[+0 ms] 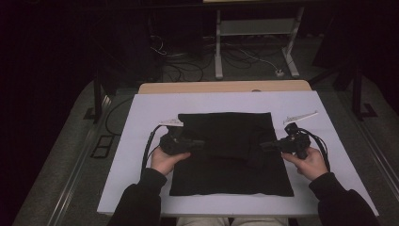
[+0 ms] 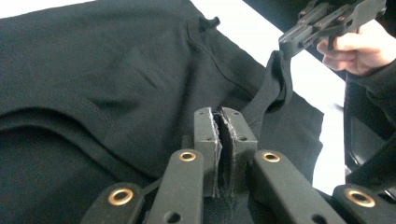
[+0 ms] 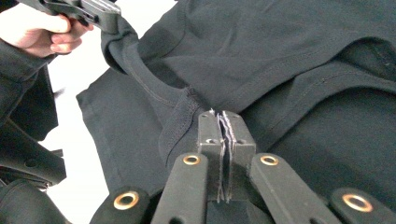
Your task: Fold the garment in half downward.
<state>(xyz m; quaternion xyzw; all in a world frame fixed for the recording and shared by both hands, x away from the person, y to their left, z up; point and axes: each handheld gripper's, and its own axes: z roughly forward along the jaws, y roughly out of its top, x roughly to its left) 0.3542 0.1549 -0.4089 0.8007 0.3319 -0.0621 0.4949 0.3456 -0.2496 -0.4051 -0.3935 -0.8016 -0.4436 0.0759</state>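
A folded black T-shirt lies on the white sheet covering the worktop. The left gripper is clamped tight on a fold of its fabric at the shirt's left side. The right gripper pinches a fold at its right side, lifting it slightly.

No readable text – no labels, brands, numbers.
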